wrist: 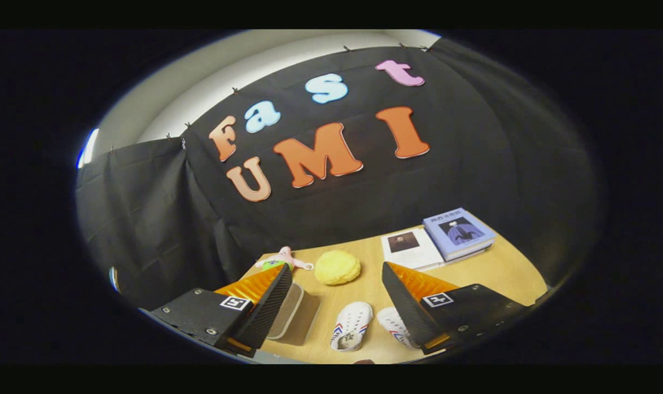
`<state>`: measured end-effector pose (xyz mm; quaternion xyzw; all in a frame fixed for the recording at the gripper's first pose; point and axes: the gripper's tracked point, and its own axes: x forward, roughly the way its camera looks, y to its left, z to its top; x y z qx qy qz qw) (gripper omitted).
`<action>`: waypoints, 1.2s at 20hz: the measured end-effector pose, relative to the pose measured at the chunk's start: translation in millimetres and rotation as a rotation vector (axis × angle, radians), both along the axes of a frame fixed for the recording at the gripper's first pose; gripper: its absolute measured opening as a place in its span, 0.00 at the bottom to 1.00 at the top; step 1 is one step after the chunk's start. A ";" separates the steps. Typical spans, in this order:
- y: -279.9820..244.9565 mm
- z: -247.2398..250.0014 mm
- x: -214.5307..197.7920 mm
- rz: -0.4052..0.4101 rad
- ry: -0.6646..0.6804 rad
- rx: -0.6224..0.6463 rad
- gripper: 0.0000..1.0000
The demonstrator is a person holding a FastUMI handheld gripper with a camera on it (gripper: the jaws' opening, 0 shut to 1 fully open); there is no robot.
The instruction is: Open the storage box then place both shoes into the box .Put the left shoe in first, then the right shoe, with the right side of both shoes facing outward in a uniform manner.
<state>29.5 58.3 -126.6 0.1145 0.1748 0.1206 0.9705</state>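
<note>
1. Two shoes lie on the table (490, 271) between the fingers: one shoe (352, 326) in the gap's middle, the other shoe (395, 324) just beside it, partly hidden behind the right finger.
2. Gripper (334, 298): fingers spread wide apart, holding nothing, above the table.
3. Box (292, 318): lidded, by the left finger, partly hidden behind it, left of the shoes.
4. Beyond the fingers: a yellow sponge (337, 267), and a pink starfish toy (283, 258) to its left.
5. Farther right: two books (438, 241) near the table's far edge, the blue one overlapping the white one.
</note>
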 end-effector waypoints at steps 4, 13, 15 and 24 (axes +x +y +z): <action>20.8 -37.1 0.6 0.061 0.100 0.063 0.98; 67.0 -118.1 -0.1 0.184 0.320 0.223 0.98; 78.8 -136.0 -1.4 0.213 0.366 0.268 0.98; 138.2 -222.9 -2.2 0.327 0.619 0.441 0.98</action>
